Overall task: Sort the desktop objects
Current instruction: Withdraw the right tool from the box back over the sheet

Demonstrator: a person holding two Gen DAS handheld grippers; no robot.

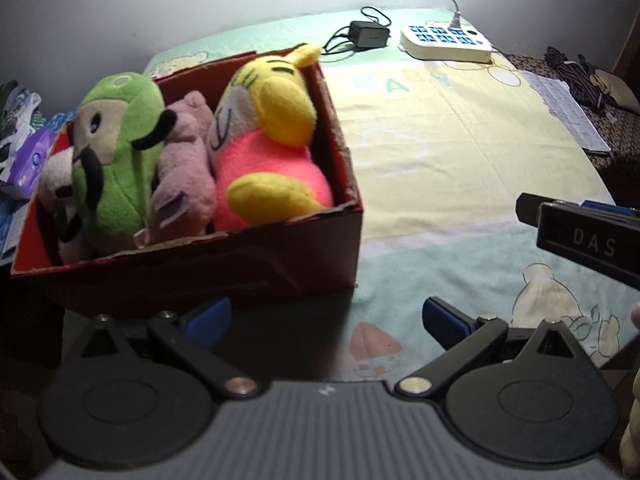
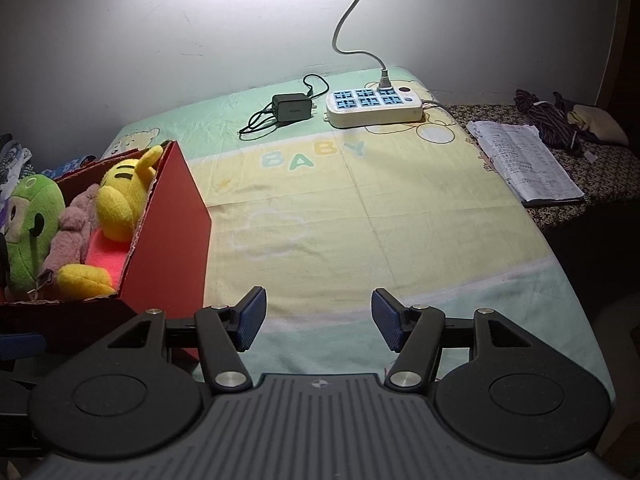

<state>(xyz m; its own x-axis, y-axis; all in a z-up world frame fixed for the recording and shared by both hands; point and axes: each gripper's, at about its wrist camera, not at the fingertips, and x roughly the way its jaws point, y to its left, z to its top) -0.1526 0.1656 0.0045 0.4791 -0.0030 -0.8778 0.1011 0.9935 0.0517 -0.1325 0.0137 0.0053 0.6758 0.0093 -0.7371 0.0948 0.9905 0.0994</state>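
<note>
Looking near first: both tools hang over the bed cloth with nothing in them.
Left gripper (image 1: 326, 318): its blue pads are spread wide apart, and only the cloth is between them. It sits just in front of the box.
Right gripper (image 2: 318, 318): its jaws are spread apart too and grasp nothing. Bare cloth lies under it.
Box: the red cardboard box (image 1: 224, 268) stands on the left side of the cloth, close to both tools.
Toys in the box: a green soft toy with black arms (image 1: 116, 152), a small dusty-pink soft toy (image 1: 186, 168), and a yellow soft toy in a bright pink shirt (image 1: 272, 136) lie packed side by side. A white and black soft toy (image 1: 58, 196) peeks out at the left end.
Cloth: the pale green and yellow baby cloth (image 2: 360, 208) has no toys left lying on it.
Far things: a black charger block with its wire (image 2: 292, 107) and a white power strip with blue holes (image 2: 374, 106) sit near the wall. A paper notebook (image 2: 520, 160) lies off to the right.
How far along: I think the toy part is done, since all the toys I can see are in the box.
What is left: maybe the charger and notebook, but I cannot tell if they count.
</note>
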